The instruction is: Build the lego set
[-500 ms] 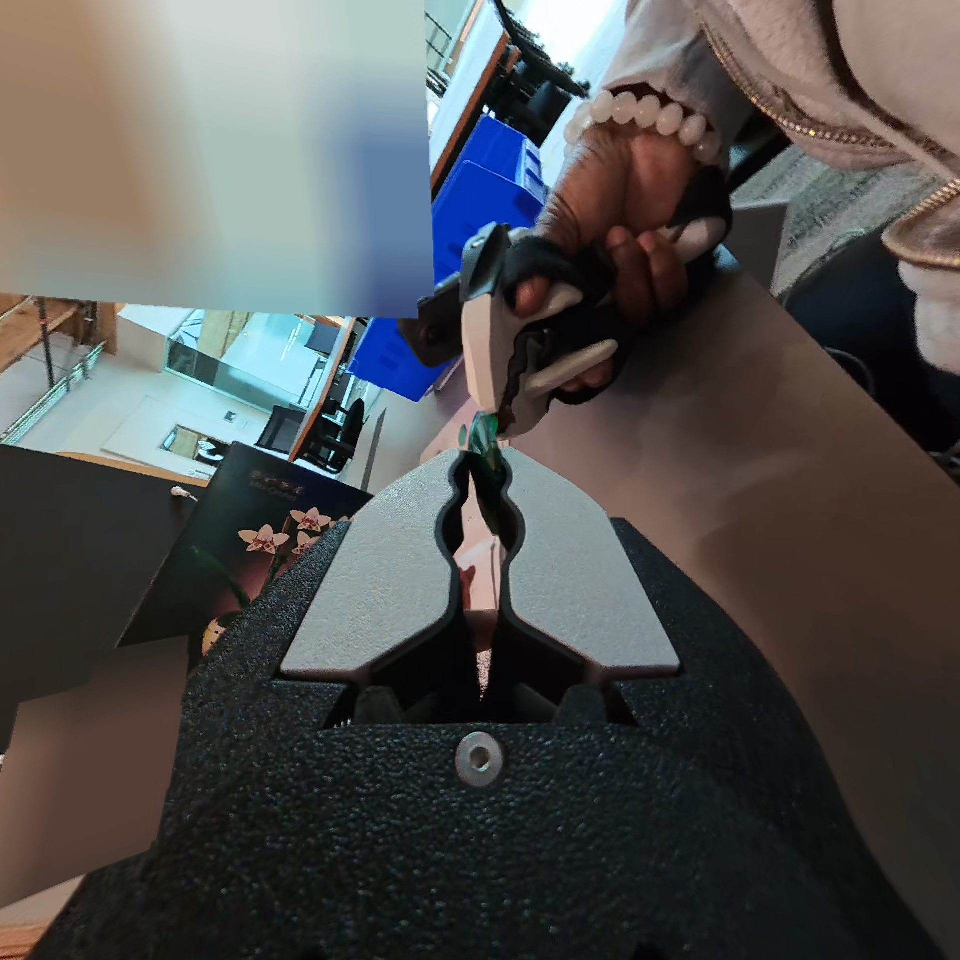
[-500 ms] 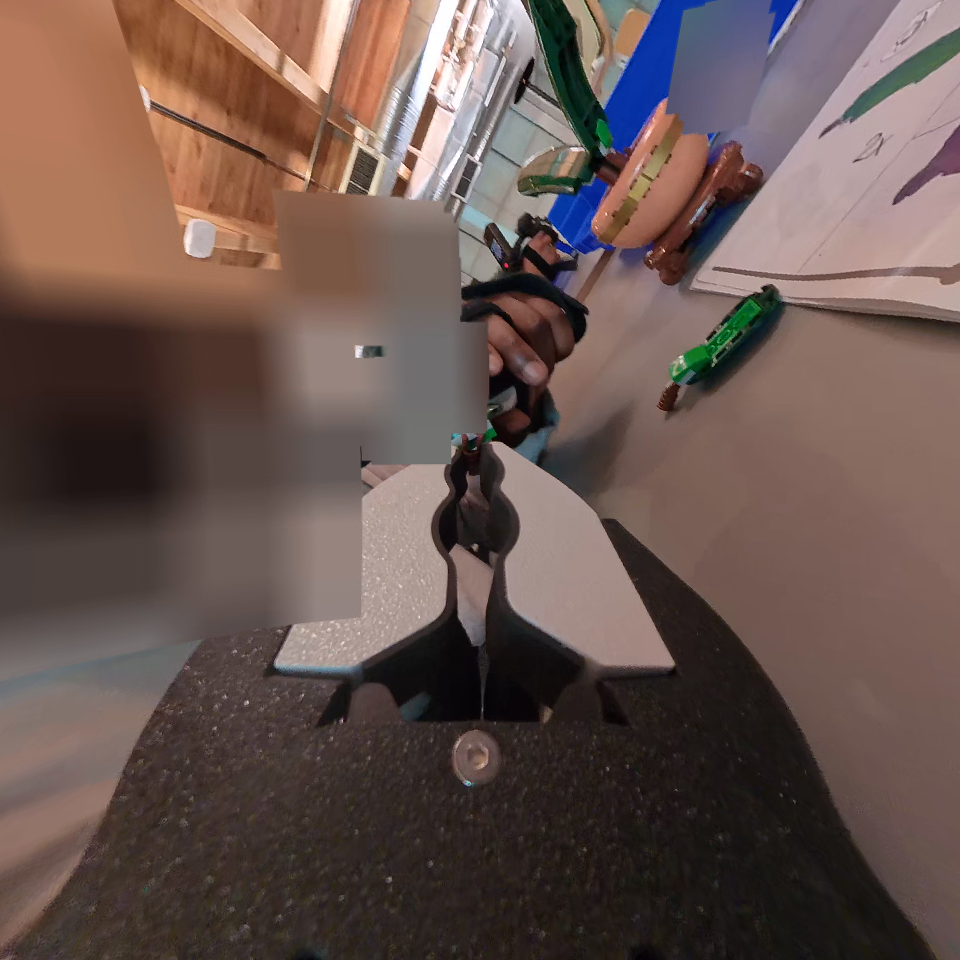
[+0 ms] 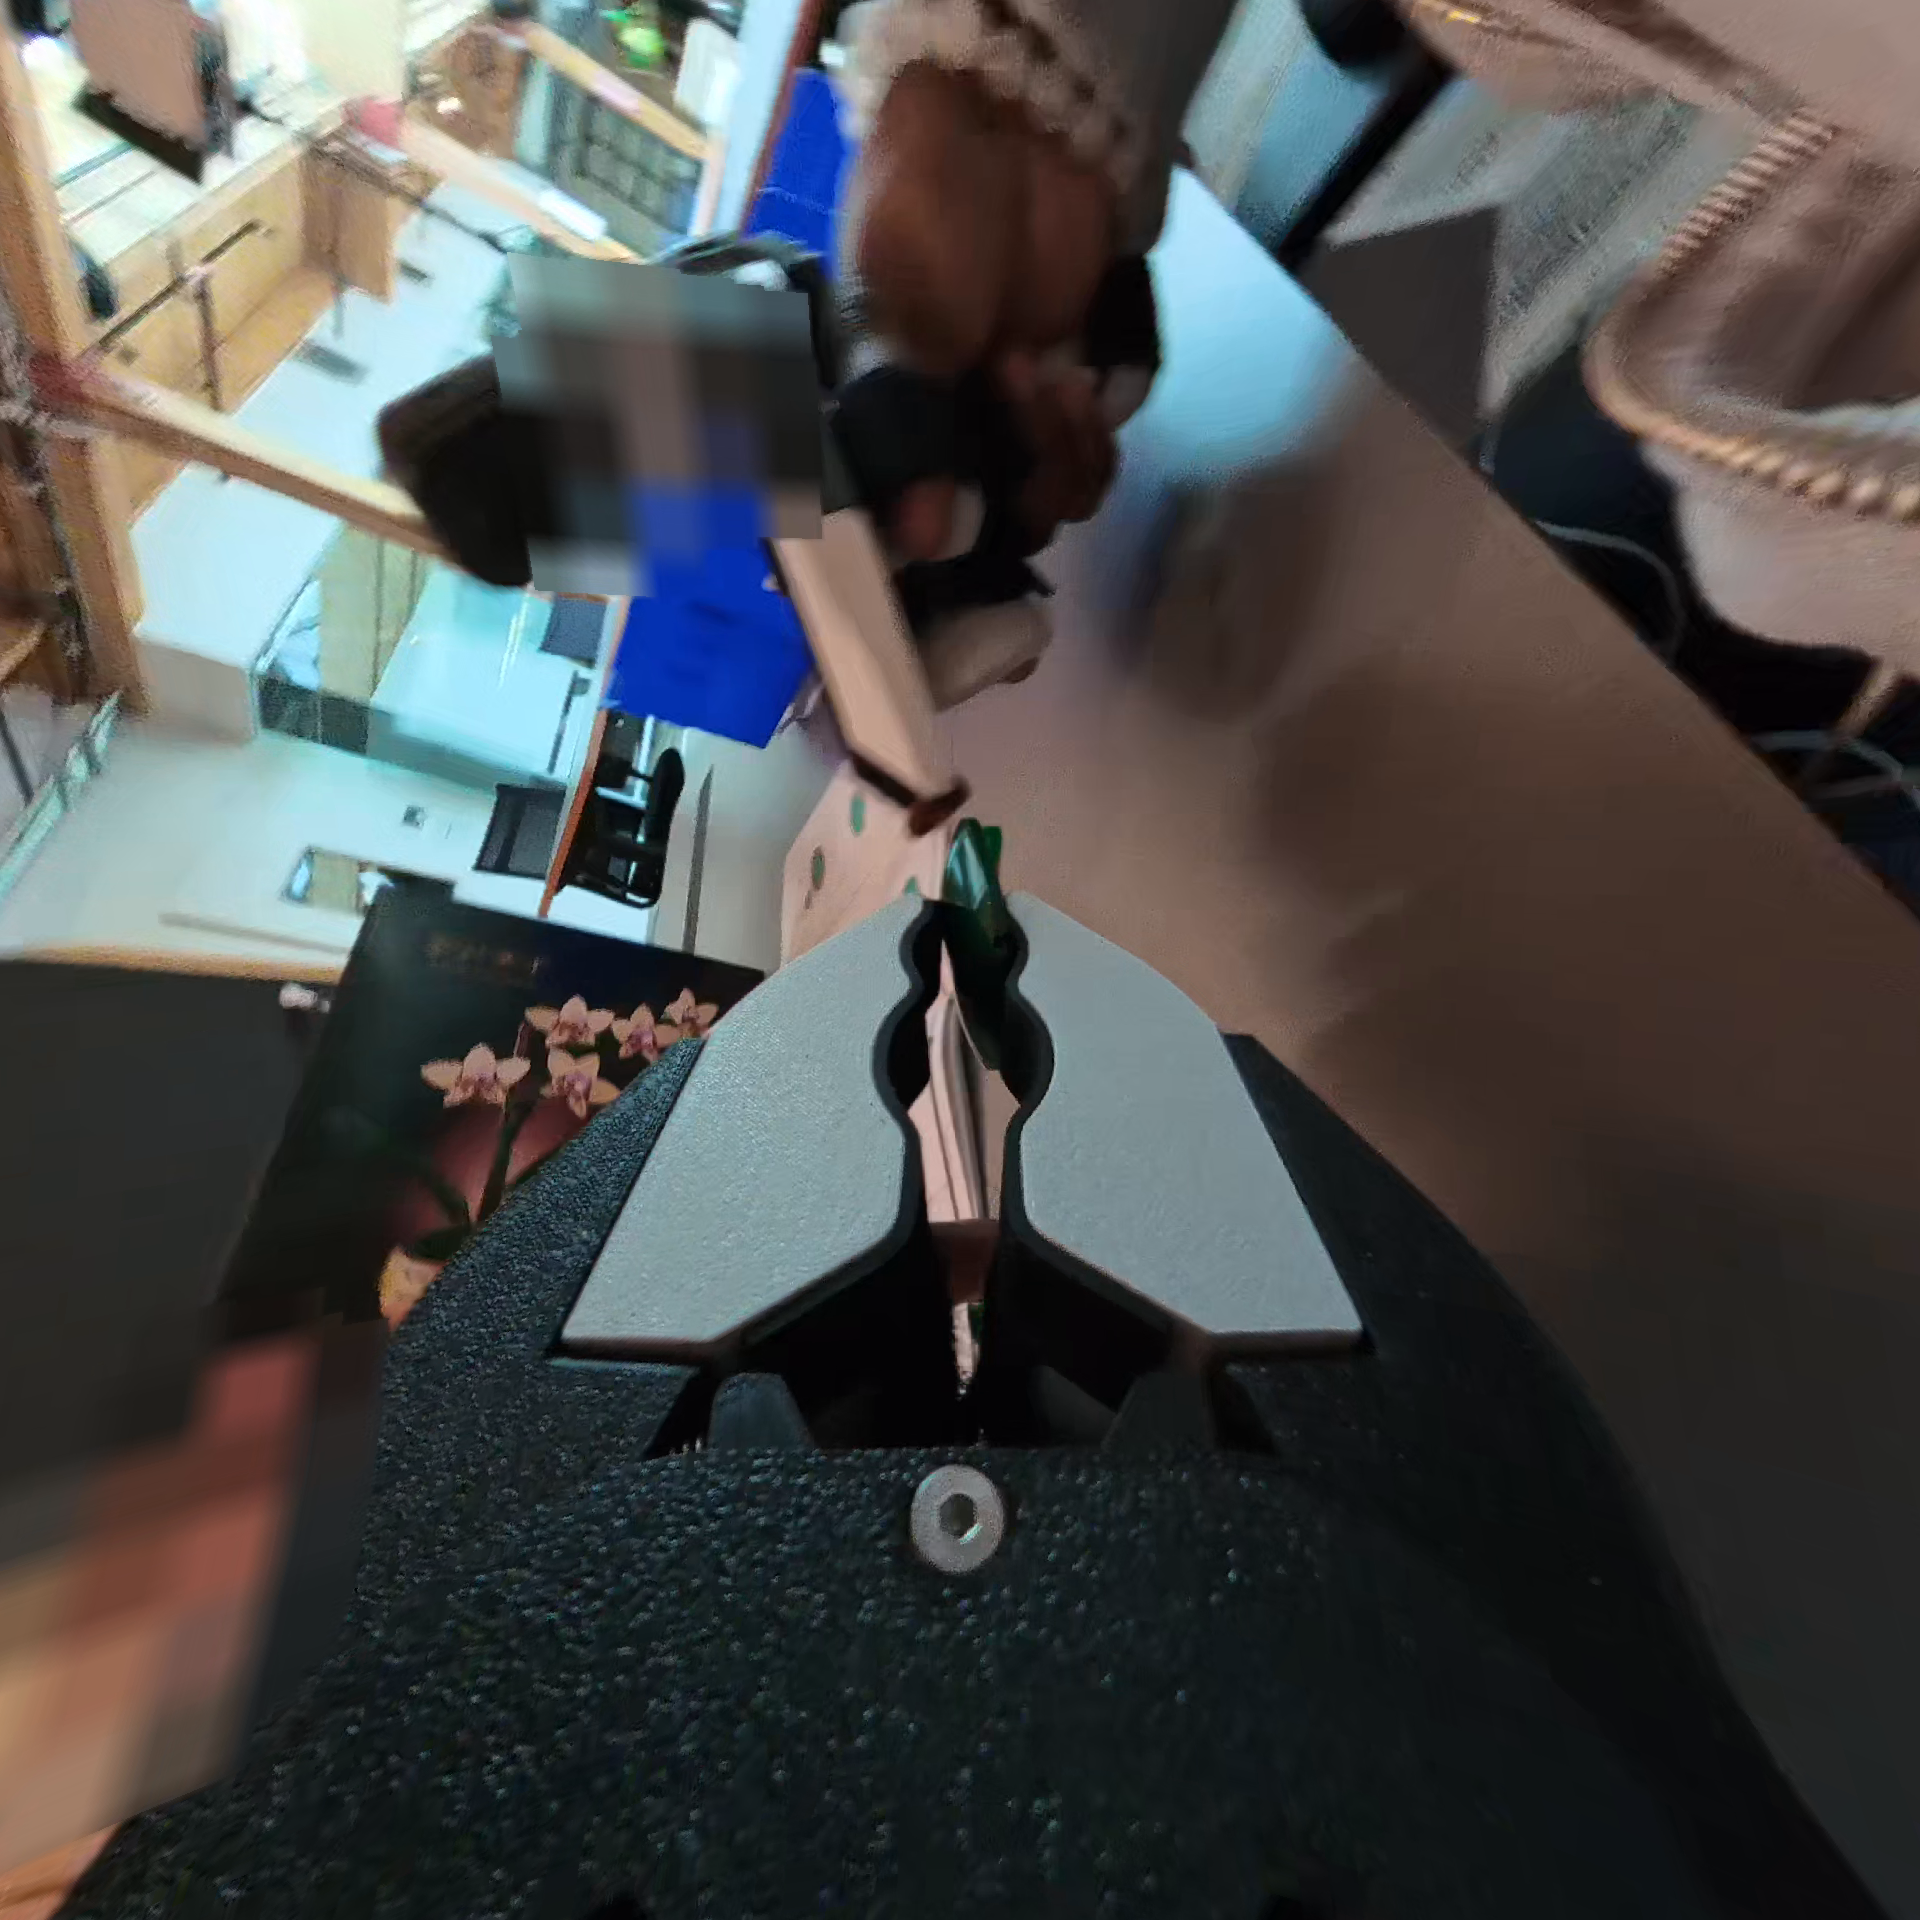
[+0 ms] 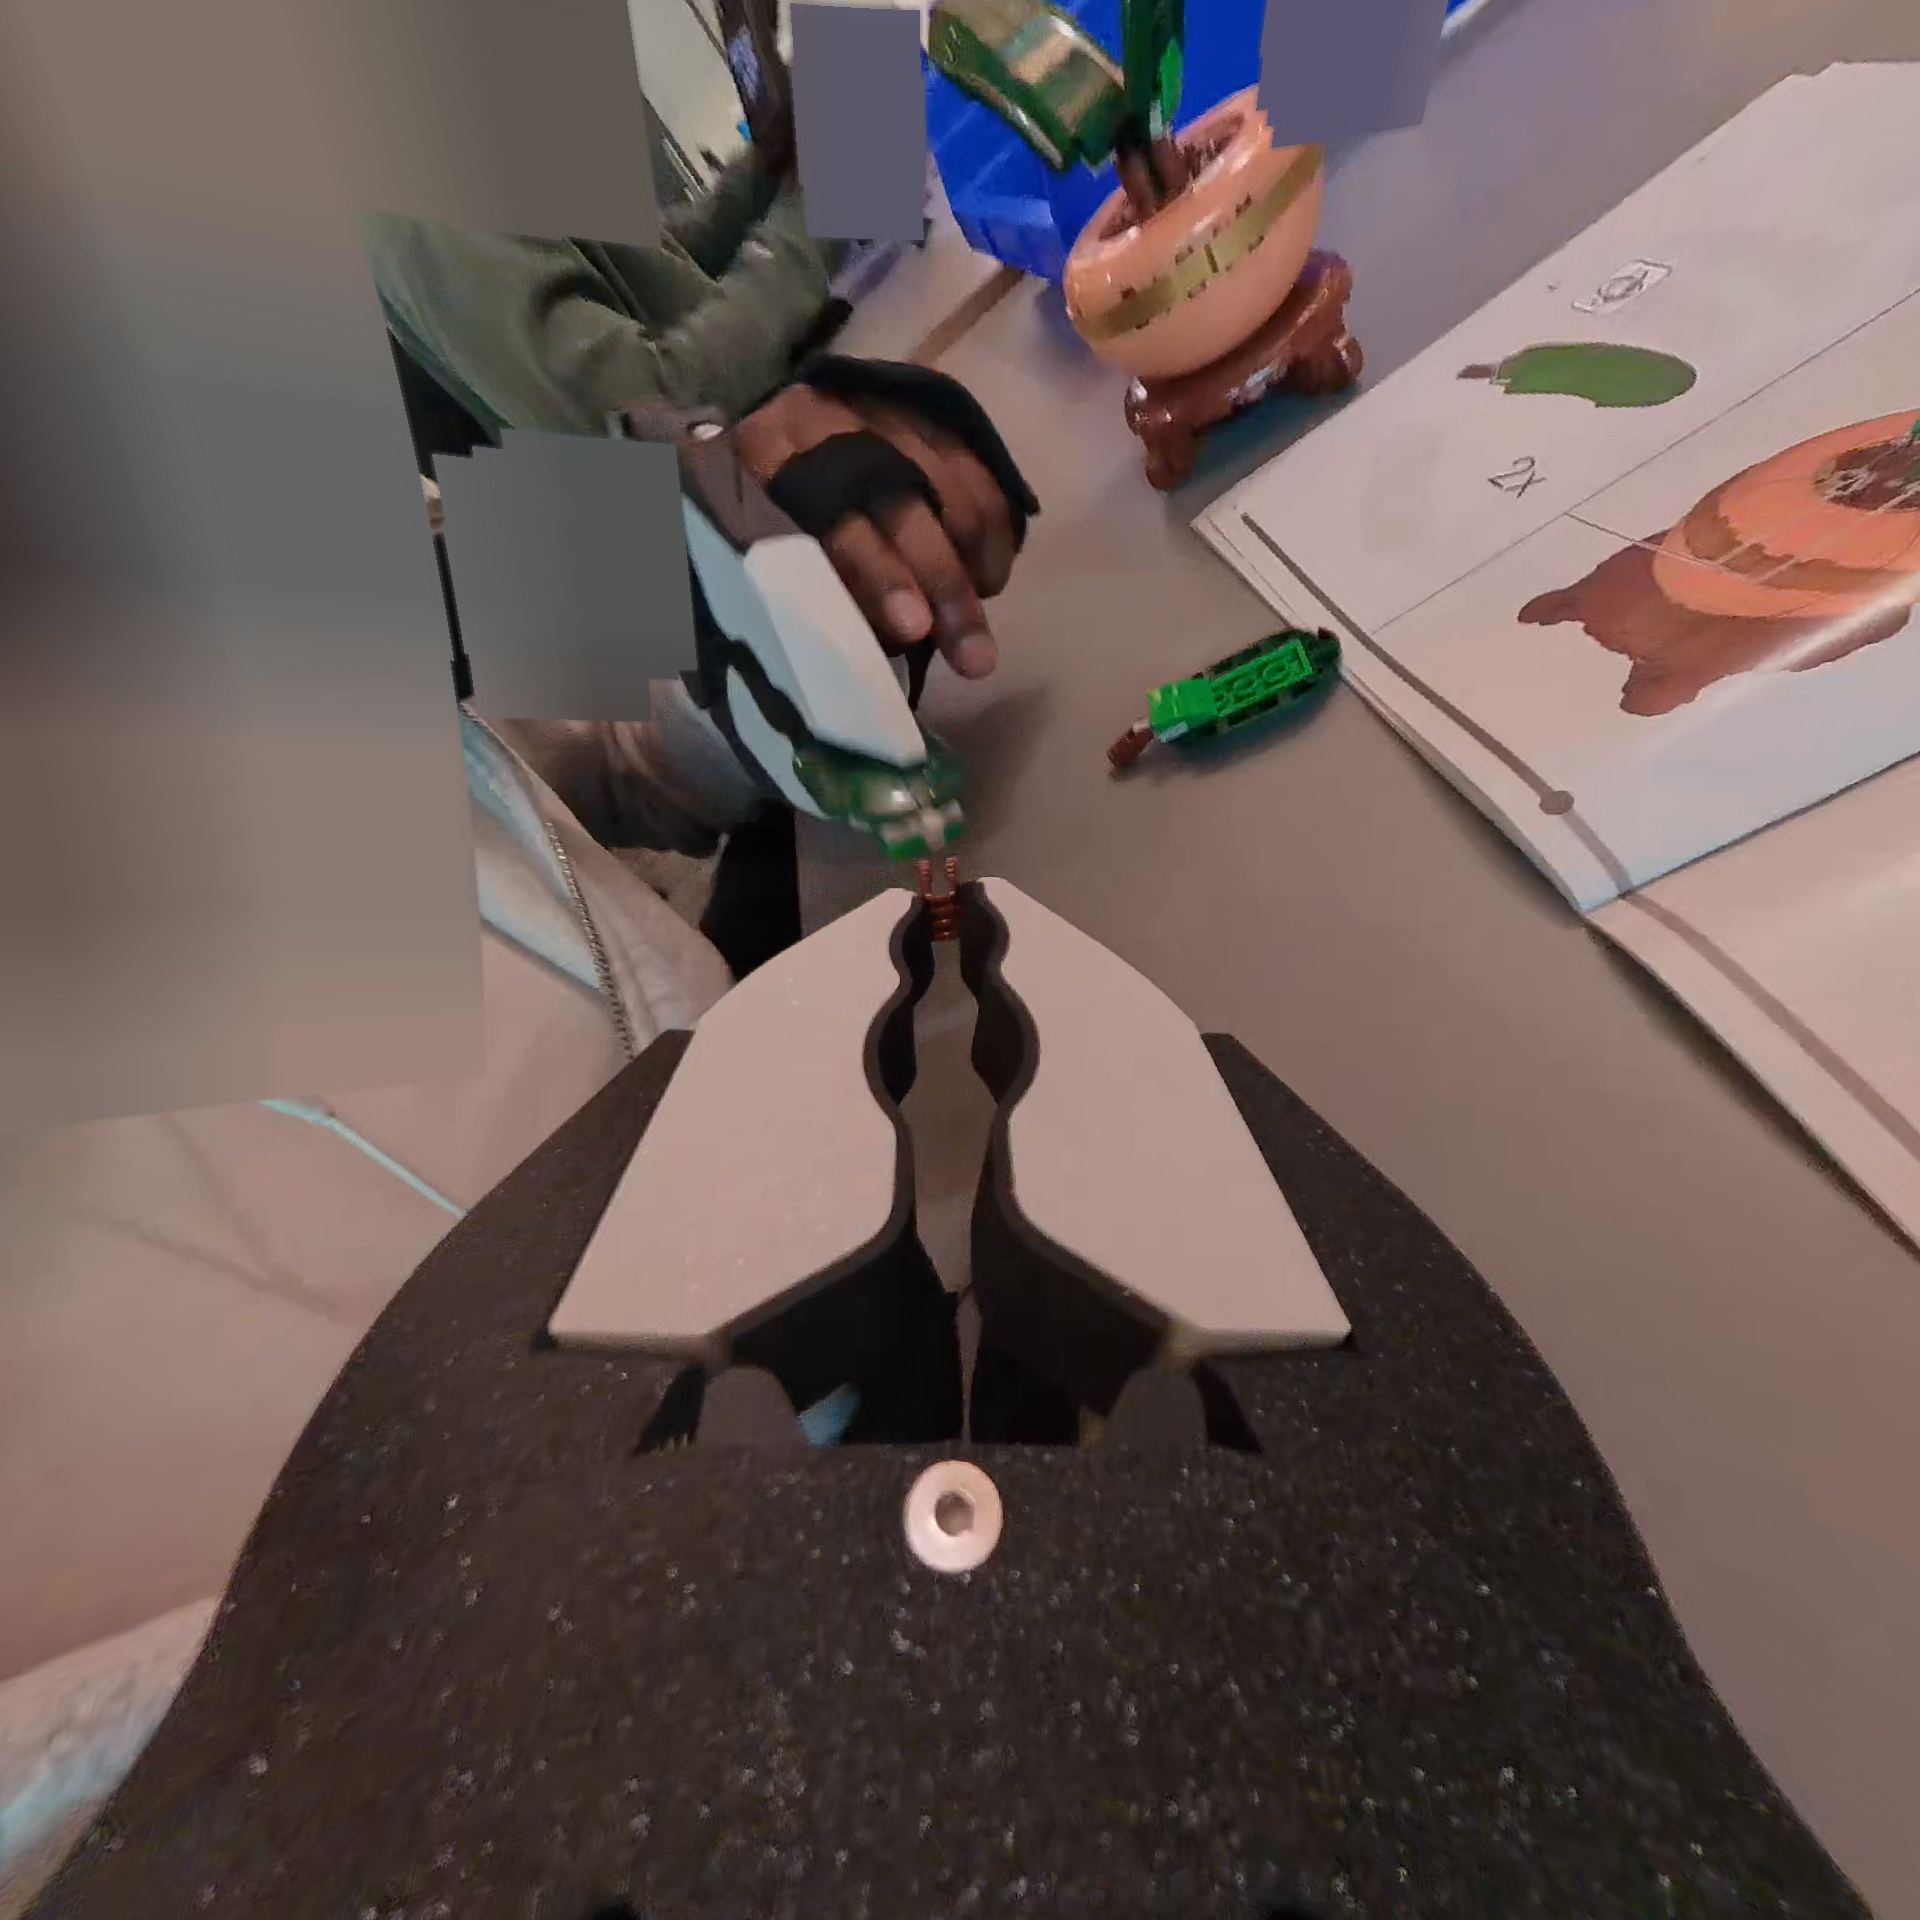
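The right gripper (image 4: pixel 943 899) has its two grey fingers drawn close and pinches a small reddish-brown ribbed lego stem piece (image 4: pixel 941 912) at the very tips. Just beyond that stem, nearly touching its forked end, is a dark green lego leaf assembly (image 4: pixel 883 795) — it is clamped in the left gripper (image 4: pixel 894 769), whose white fingers are held by a hand (image 4: pixel 894 540) in a black strap. In the left wrist view the same left gripper (image 3: pixel 971 914) is pressed together on the green leaf piece, which pokes out between its tips; the far part of that view is blurred, and the other hand (image 3: pixel 977 312) shows only as a smear. On the grey tabletop (image 4: pixel 1351 987), to the right of the stem, a second bright green lego leaf with a brown end (image 4: pixel 1236 691) lies flat, touching the edge of an open instruction booklet (image 4: pixel 1621 644). Behind that leaf stands a peach-coloured lego pot on a dark brown stand (image 4: pixel 1210 301) with green stalks rising from it — near a blue bin (image 4: pixel 987 187). A dark box printed with pink orchids (image 3: pixel 499 1081) lies left of the left gripper.
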`<state>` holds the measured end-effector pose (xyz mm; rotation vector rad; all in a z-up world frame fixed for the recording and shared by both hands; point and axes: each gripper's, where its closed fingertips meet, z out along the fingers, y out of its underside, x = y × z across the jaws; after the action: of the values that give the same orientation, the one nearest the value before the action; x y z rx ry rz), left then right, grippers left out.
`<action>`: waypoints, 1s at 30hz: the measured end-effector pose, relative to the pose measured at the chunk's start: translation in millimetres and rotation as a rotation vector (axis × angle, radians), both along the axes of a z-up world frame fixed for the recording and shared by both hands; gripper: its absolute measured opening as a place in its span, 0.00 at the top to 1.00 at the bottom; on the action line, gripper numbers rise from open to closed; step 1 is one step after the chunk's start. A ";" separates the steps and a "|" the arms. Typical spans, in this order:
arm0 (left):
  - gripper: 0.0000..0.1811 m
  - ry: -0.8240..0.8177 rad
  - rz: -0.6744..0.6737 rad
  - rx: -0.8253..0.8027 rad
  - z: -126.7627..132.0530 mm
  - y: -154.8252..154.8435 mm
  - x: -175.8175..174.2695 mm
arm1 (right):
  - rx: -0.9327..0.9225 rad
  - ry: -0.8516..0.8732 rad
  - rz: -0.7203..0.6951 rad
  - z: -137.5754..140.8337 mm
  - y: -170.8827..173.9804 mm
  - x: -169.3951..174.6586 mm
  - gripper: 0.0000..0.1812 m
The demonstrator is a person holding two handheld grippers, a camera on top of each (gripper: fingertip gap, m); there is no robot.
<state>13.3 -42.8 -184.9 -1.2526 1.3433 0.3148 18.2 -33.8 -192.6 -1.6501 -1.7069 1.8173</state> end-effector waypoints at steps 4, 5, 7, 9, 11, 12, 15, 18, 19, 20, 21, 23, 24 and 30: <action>0.96 -0.241 -0.020 0.072 33.7 1.3 -4.8 | -0.161 0.076 0.080 17.0 -10.4 -0.5 0.97; 0.96 -0.270 -0.032 0.060 34.5 1.6 -3.2 | -0.215 0.094 0.099 22.6 -11.5 -2.2 0.97; 0.96 -0.322 -0.053 0.036 36.3 0.8 -1.4 | -0.264 0.130 0.128 28.2 -10.8 -4.0 0.98; 0.96 -0.359 -0.065 0.014 37.1 -1.0 -1.6 | -0.267 0.125 0.150 25.3 -11.2 -3.6 0.97; 0.96 -0.357 -0.065 0.003 34.2 -1.1 -2.4 | -0.265 0.120 0.154 24.2 -11.4 -3.5 0.97; 0.96 -0.353 -0.070 -0.001 32.7 -1.3 -1.6 | -0.266 0.128 0.151 25.4 -10.8 -3.8 0.98; 0.96 -0.348 -0.082 -0.011 30.3 -1.5 0.4 | -0.249 0.127 0.148 24.0 -9.8 -4.0 0.97; 0.96 -0.343 -0.079 -0.017 27.0 -0.9 -2.7 | -0.255 0.134 0.150 24.2 -11.2 -3.6 0.97; 0.96 -0.342 -0.079 -0.018 26.1 -1.0 -3.4 | -0.252 0.132 0.150 23.4 -11.8 -3.8 0.97; 0.96 -0.339 -0.078 -0.018 25.1 -1.1 -4.4 | -0.250 0.132 0.149 23.0 -12.0 -3.9 0.97; 0.96 -0.339 -0.077 -0.019 24.3 -1.1 -5.4 | -0.251 0.132 0.147 22.9 -11.9 -4.1 0.97; 0.96 -0.336 -0.074 -0.017 23.3 -0.6 -7.6 | -0.253 0.132 0.143 22.8 -11.6 -4.3 0.97; 0.96 -0.332 -0.074 -0.016 22.6 -0.8 -8.3 | -0.254 0.129 0.144 22.3 -12.0 -4.2 0.97; 0.96 -0.220 -0.080 -0.011 9.9 -2.9 -8.0 | -0.248 0.072 0.157 10.8 -16.2 -2.9 0.97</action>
<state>5.3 -45.7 -175.0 -1.2022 1.2032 0.1102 15.4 -50.0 -181.9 -1.5498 -1.6817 2.2120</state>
